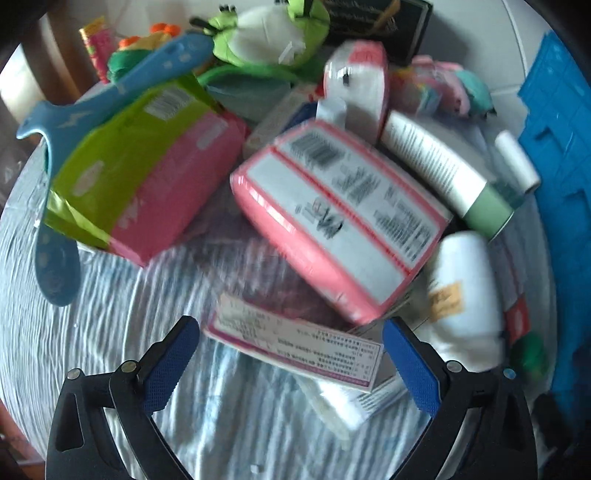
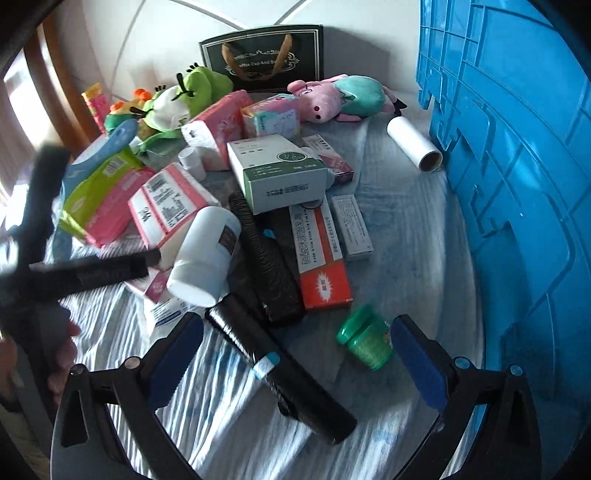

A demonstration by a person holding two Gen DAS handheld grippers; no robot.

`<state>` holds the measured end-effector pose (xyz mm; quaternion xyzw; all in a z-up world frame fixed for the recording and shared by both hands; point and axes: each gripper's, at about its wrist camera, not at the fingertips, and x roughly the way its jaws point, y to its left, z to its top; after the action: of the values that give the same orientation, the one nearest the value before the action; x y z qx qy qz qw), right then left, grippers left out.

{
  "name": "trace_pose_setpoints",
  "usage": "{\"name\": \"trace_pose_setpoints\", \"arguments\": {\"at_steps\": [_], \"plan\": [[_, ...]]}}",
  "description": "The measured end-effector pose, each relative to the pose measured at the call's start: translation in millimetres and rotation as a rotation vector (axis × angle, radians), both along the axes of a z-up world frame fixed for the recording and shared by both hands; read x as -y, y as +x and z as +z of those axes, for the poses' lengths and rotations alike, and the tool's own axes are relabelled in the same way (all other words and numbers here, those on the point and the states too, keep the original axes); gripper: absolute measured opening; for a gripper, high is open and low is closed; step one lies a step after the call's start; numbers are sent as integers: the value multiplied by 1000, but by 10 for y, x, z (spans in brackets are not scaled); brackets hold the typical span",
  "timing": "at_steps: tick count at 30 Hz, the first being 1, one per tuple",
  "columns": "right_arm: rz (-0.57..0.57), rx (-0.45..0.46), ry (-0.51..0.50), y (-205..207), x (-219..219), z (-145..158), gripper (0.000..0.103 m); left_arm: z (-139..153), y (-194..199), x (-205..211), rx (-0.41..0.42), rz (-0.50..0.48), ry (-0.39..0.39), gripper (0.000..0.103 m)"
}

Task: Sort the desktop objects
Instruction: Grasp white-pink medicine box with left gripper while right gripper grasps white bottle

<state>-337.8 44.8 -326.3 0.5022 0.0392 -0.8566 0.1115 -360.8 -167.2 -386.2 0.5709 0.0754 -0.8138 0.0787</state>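
Note:
Mixed items lie heaped on a striped cloth (image 1: 110, 332). My left gripper (image 1: 291, 354) is open, its blue pads either side of a small white and pink box (image 1: 295, 347), not touching it. Beyond it lie a pink tissue pack (image 1: 332, 221), a green and pink pack (image 1: 136, 177) and a white bottle (image 1: 461, 302). My right gripper (image 2: 297, 354) is open too. A black roll of bags (image 2: 280, 373) lies slantwise between its fingers, and a small green jar (image 2: 365, 339) sits just inside the right pad (image 2: 417, 365).
A blue crate (image 2: 517, 147) walls off the right side, with a white roll (image 2: 413, 147) beside it. A red and white box (image 2: 321, 258), a white and green box (image 2: 277, 173), a pig plush (image 2: 340, 98), a frog plush (image 1: 269, 33) and a black gift bag (image 2: 266, 51) lie further back. A hand (image 2: 59, 354) shows at the left.

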Motion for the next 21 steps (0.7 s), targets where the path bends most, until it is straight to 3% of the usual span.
{"name": "trace_pose_setpoints", "arguments": {"at_steps": [5, 11, 21], "plan": [[-4, 5, -45, -125, 205, -25, 103, -179, 265, 387, 60, 1, -98, 97], [23, -8, -54, -232, 506, -58, 103, -134, 379, 790, 36, 72, -48, 92], [44, 26, -28, -283, 727, -96, 100, -50, 191, 707, -5, 20, -50, 92]]}}
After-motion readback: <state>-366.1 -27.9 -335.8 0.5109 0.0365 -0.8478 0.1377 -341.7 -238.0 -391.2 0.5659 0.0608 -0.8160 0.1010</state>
